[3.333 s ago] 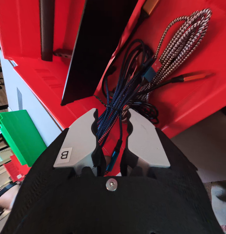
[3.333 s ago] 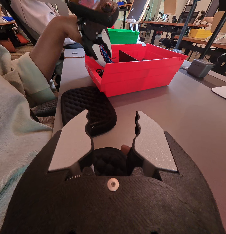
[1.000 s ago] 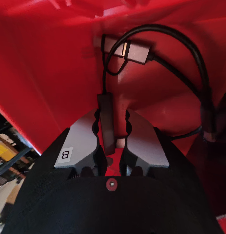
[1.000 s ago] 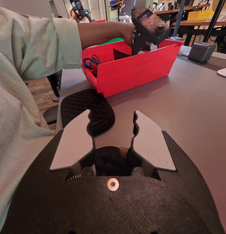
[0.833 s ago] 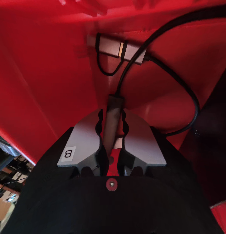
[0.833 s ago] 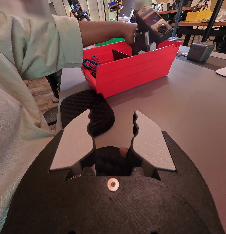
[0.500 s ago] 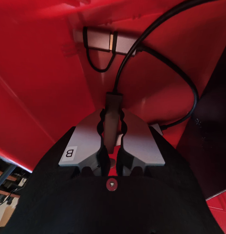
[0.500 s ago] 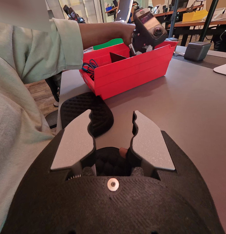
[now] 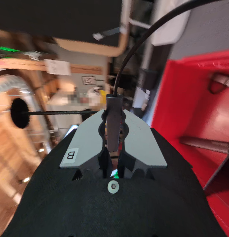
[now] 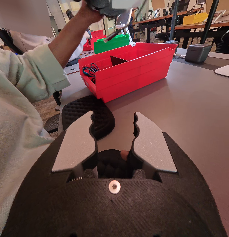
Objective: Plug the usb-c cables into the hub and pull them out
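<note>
Grey table (image 10: 188, 109); hub (image 9: 113, 123) in left jaws.

The hub (image 9: 113, 123) looks like smooth matt grey metal, its cable (image 9: 126, 61) smooth black plastic. The red bin (image 10: 130, 77) is glossy plastic; the pad (image 10: 88, 119) at the table's (image 10: 181, 109) near left corner is dimpled matt black, the tabletop smooth and matt.

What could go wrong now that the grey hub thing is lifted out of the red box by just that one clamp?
The hub is pinched only by its narrow sides in the left gripper, so it might twist or slip. Its black cable trails off in a long loop and could snag on the red bin. The right gripper rests open over the table, too far to catch a drop.
</note>
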Action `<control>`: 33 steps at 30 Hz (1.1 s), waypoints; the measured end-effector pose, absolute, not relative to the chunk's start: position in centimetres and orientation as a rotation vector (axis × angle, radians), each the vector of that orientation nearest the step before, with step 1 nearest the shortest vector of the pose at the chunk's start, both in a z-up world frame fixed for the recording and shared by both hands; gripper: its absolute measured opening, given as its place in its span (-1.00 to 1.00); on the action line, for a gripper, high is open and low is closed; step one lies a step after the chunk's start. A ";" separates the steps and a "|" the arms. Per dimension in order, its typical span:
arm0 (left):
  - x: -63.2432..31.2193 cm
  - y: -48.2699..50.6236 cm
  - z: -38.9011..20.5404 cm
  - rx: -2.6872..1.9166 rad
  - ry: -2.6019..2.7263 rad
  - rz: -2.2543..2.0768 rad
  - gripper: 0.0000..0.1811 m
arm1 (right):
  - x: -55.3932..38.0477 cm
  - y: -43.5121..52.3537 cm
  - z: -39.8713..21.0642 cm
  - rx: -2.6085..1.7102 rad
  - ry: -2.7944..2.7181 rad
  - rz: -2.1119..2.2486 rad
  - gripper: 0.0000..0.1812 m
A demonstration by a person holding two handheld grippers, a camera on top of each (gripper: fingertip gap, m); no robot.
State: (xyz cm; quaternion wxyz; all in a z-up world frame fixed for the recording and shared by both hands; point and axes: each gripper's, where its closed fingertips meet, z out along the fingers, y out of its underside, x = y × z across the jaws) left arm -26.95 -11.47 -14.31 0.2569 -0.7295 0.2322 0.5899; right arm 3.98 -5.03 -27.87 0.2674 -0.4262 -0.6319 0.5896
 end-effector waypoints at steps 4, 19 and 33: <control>-17.8 -11.4 -9.9 -1.511 0.665 1.852 -0.77 | 4.2 -4.9 -27.1 -1.087 -1.657 1.550 -0.30; 3.4 -4.8 -19.9 -1.108 1.004 1.693 -0.78 | 5.9 -5.0 -20.1 -0.764 -1.284 1.442 -0.69; 3.7 -7.6 -17.2 -1.131 0.255 0.274 -0.67 | 7.0 -4.6 -19.3 -0.537 -1.154 1.246 -0.90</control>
